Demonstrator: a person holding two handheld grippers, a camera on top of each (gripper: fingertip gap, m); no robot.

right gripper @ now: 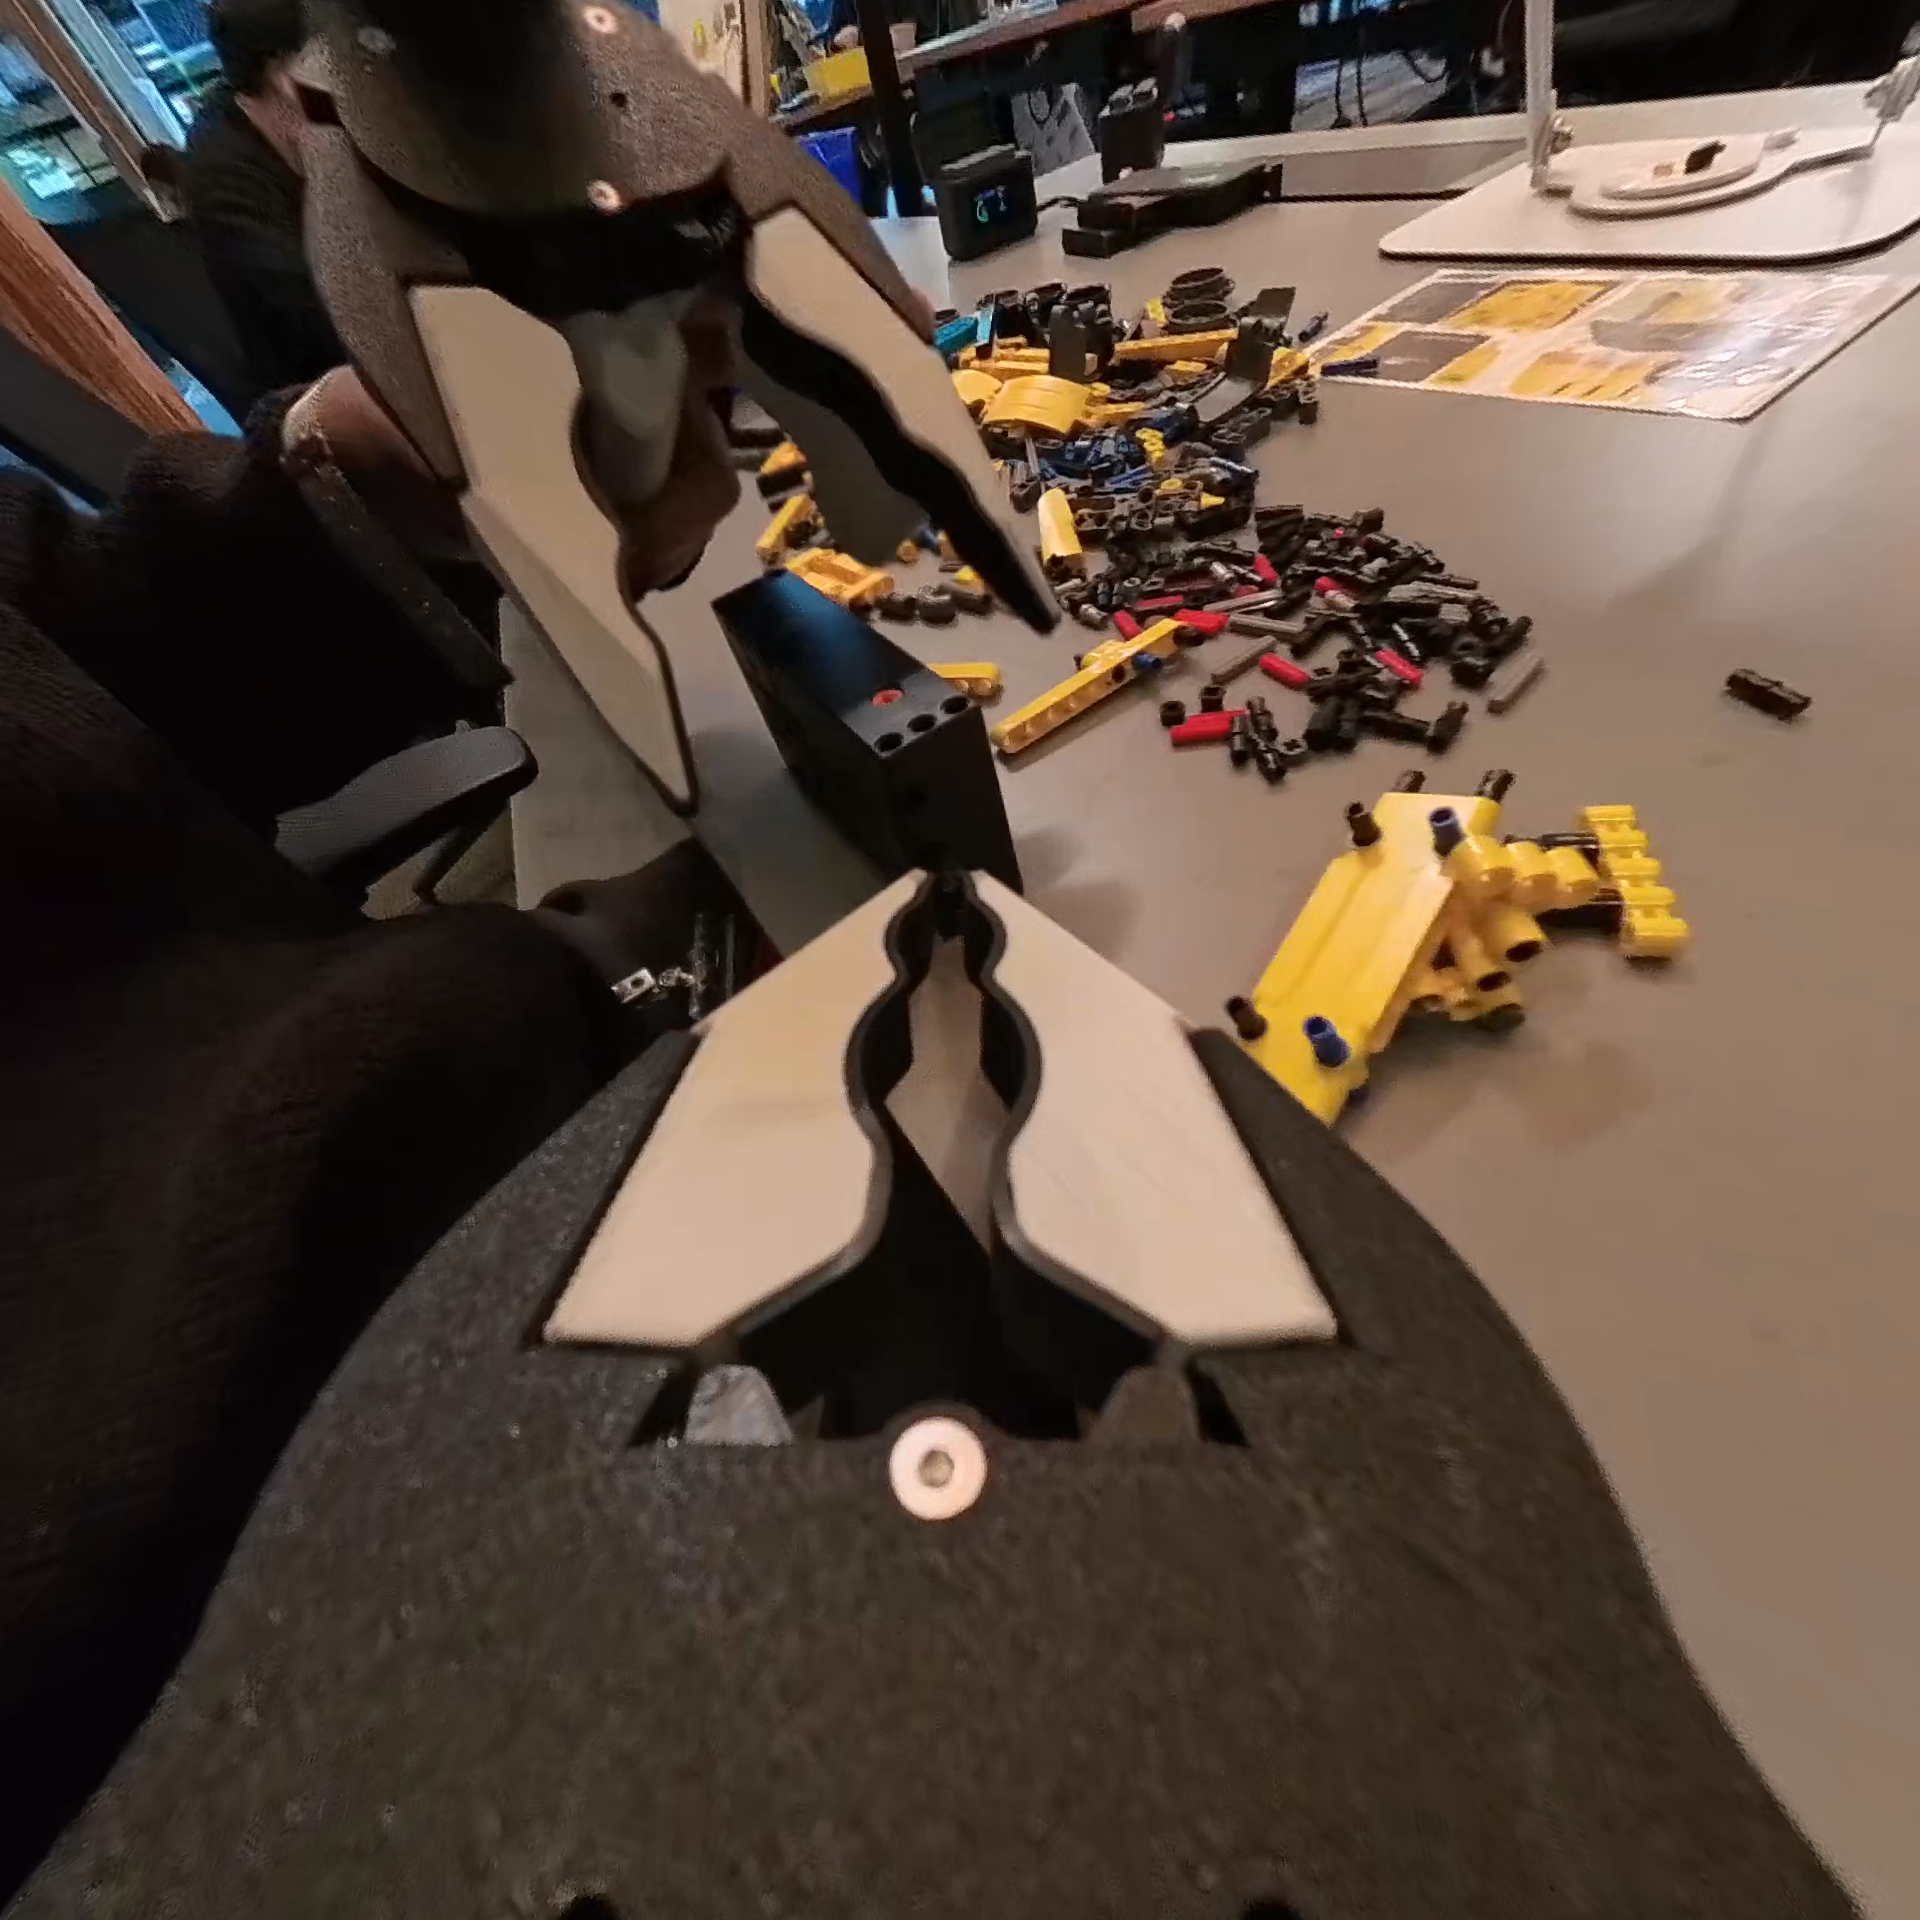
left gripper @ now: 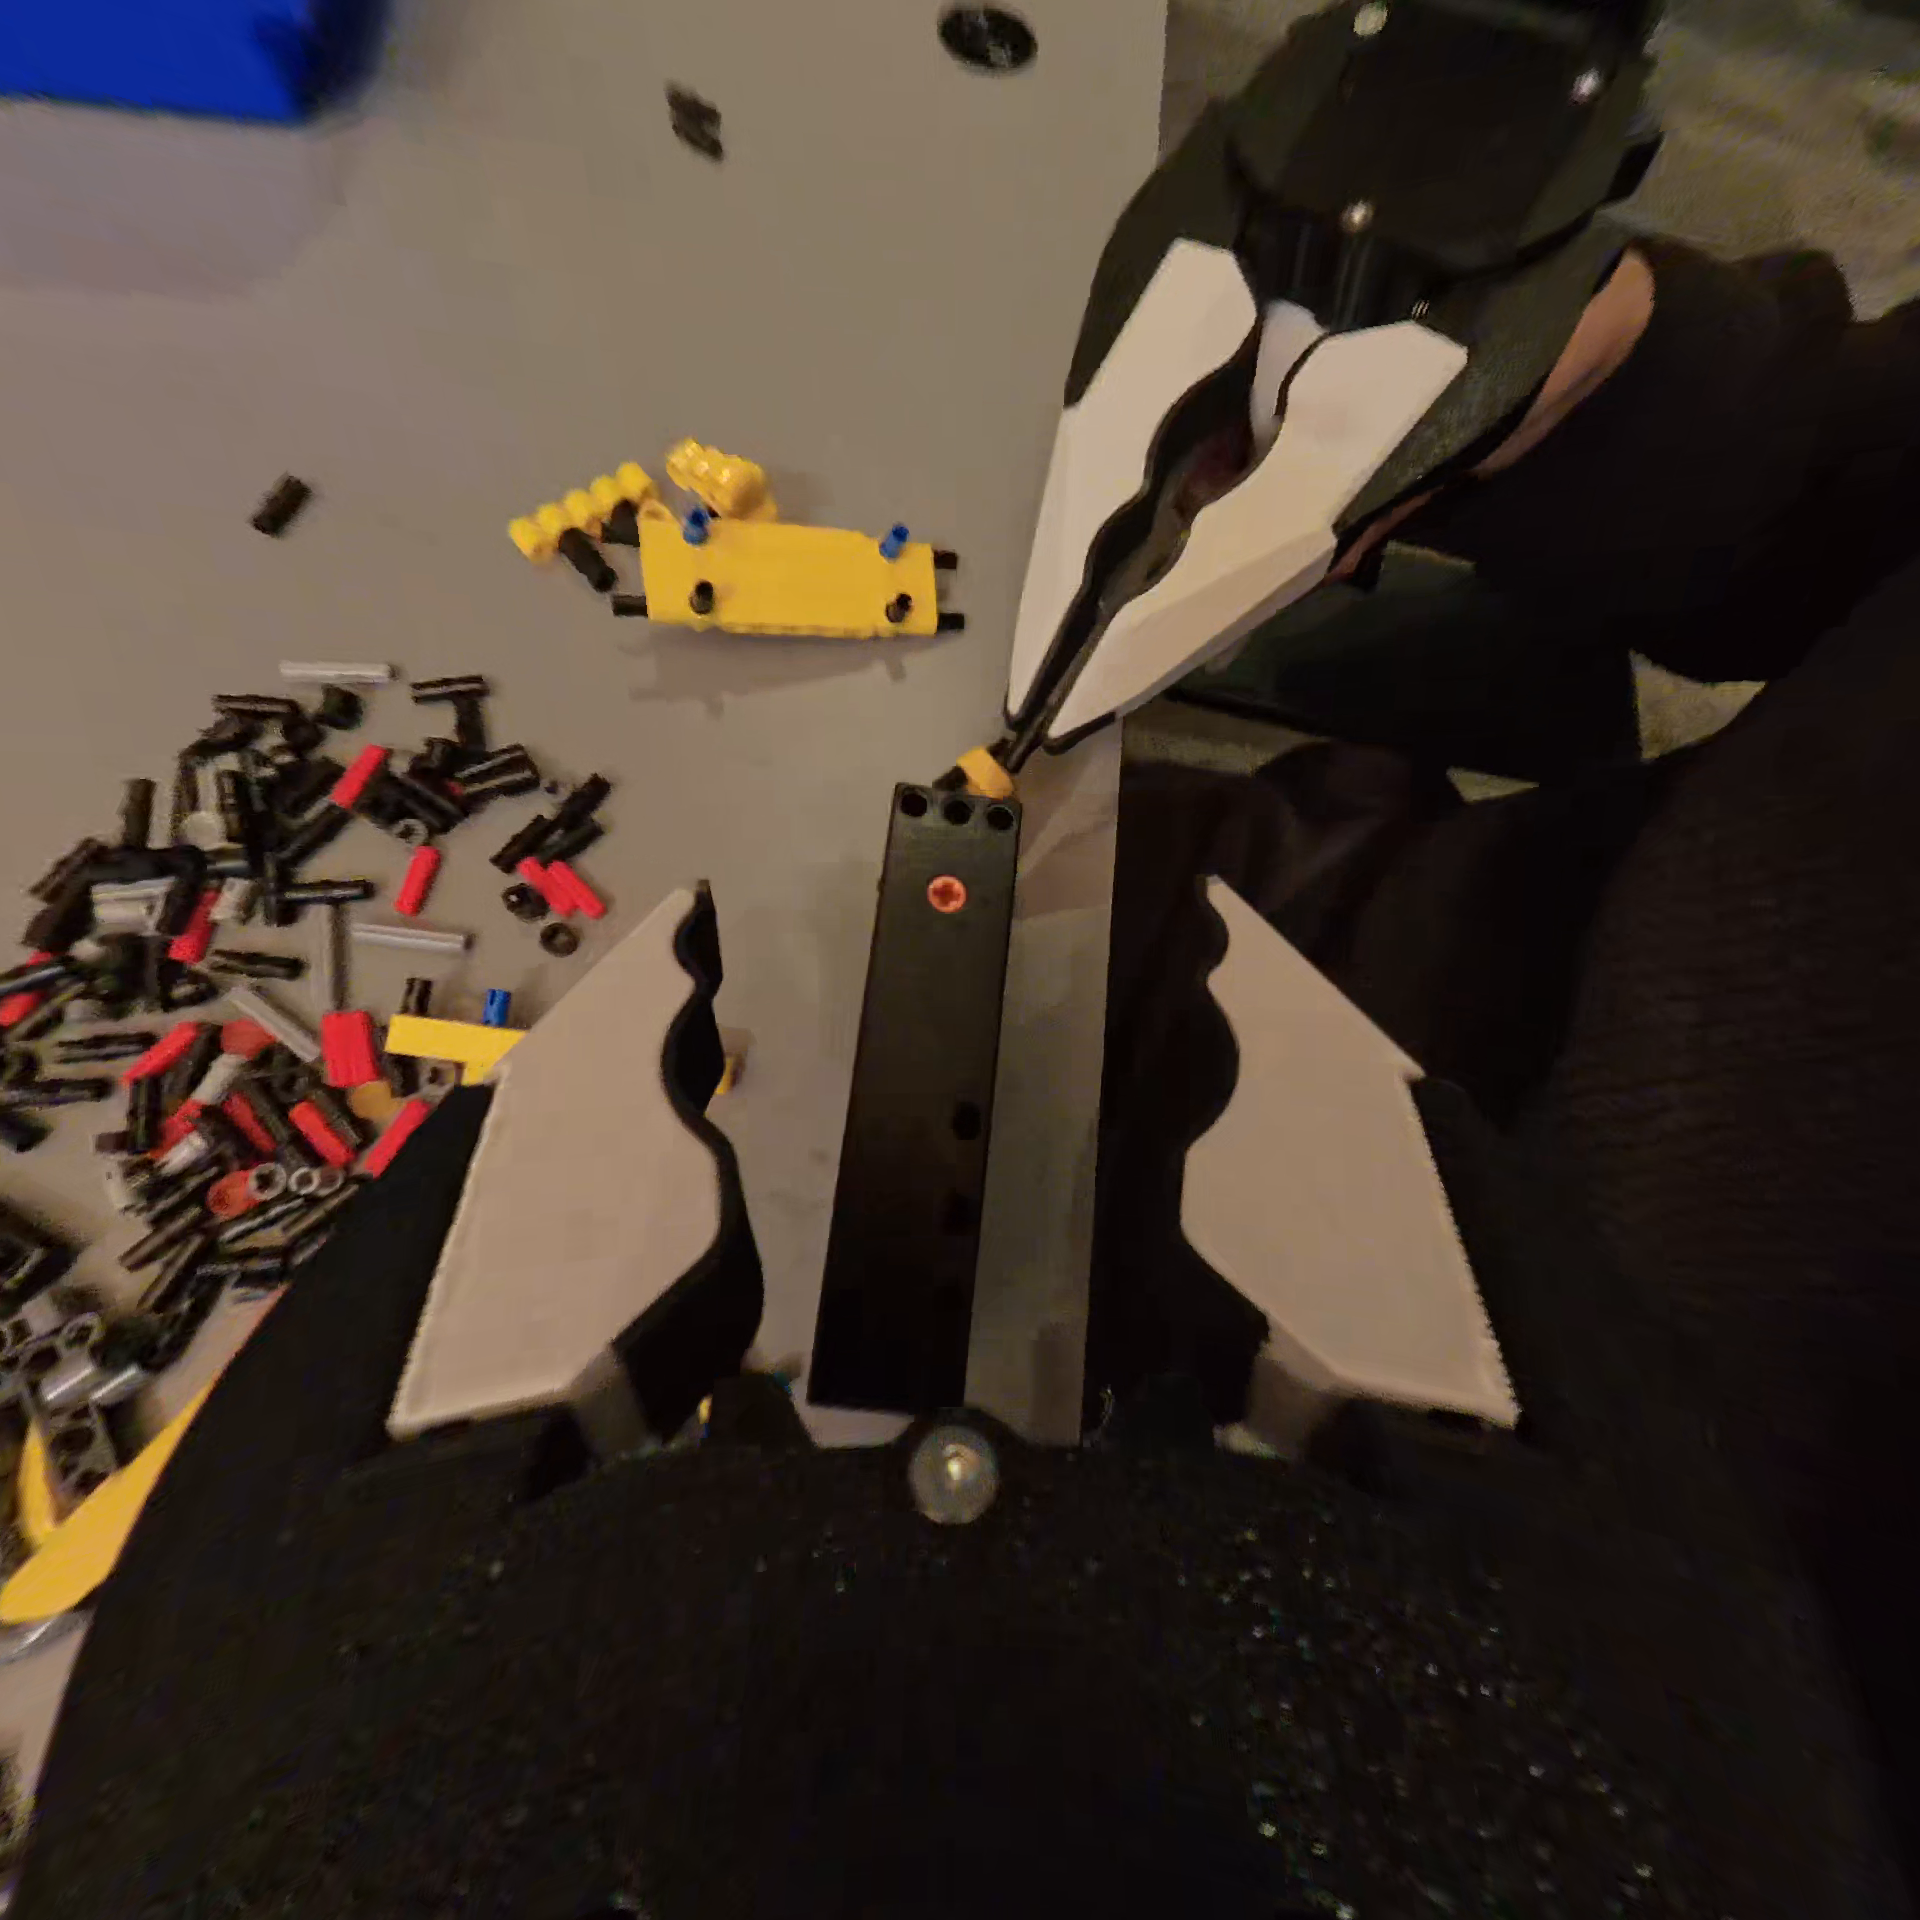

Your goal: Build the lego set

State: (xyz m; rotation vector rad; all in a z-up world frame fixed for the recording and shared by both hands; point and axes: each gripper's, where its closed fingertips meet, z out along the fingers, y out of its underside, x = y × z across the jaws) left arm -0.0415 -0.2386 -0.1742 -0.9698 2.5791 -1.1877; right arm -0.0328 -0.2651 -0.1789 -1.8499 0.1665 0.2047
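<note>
A long black block [left gripper: 925, 1091] with holes and a red dot lies on the grey table [left gripper: 520, 364] near its edge. My left gripper [left gripper: 956, 894] is open, one finger on each side of the block, neither touching it. My right gripper [left gripper: 1023, 727] is shut on a small black pin with a yellow bush [left gripper: 985, 774], held against the block's far end. In the right wrist view, my right gripper [right gripper: 948, 894] pinches the pin just in front of the block [right gripper: 873, 748]. The open left gripper [right gripper: 862, 712] hangs over the block.
A yellow partly built assembly [left gripper: 779, 582] [right gripper: 1434, 935] lies on the table. A pile of black, red and yellow pieces [left gripper: 260, 987] [right gripper: 1247, 582] spreads beyond it. A printed sheet [right gripper: 1610, 343], a white stand base [right gripper: 1662, 197] and a blue bin [left gripper: 156, 52] sit farther off. The table edge [left gripper: 1112, 1039] runs beside the block. Tip to tip, the grippers are about 4 centimetres apart.
</note>
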